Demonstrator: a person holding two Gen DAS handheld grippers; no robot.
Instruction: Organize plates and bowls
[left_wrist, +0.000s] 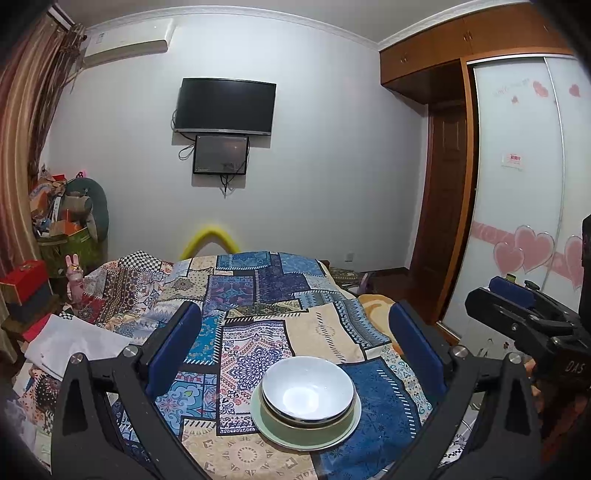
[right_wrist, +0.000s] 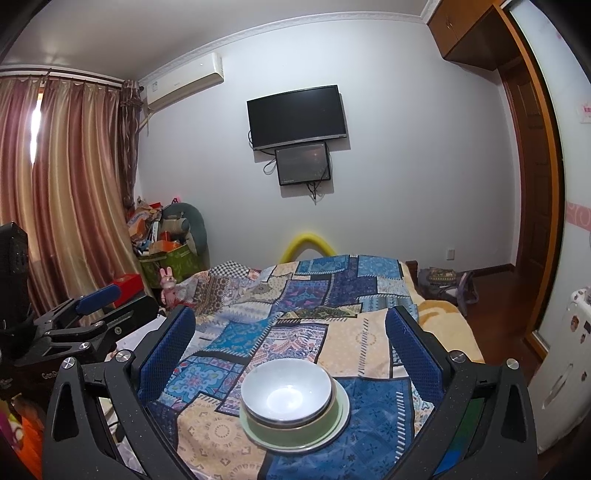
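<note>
White bowl (left_wrist: 307, 387) sits nested in a green bowl (left_wrist: 306, 424), both on a pale green plate (left_wrist: 266, 424), and from the left wrist view the whole stack lies low and just right of centre between the blue pads of the left gripper (left_wrist: 295, 343), whose fingers are spread wide and holding nothing. Everything rests on a patchwork cloth (left_wrist: 258, 295) over the bed. Off to the right, the right gripper (left_wrist: 517, 295) hovers apart from the dishes. Judging by the tidy pile, the stacking looks about finished; any next move would call for a gentle close on a rim, since the cloth underneath is soft and may give. Over to the right wrist view: the right gripper (right_wrist: 291, 336) is also spread and empty, with the white bowl (right_wrist: 286, 391), green bowl (right_wrist: 291, 424) and plate (right_wrist: 340, 413) straight ahead and below its pads. Its partner, the left gripper (right_wrist: 92, 306), shows at the left, clear of the stack. Nothing blocks the approach; a pink rabbit toy (right_wrist: 168, 284) sits well beyond, to the left.
</note>
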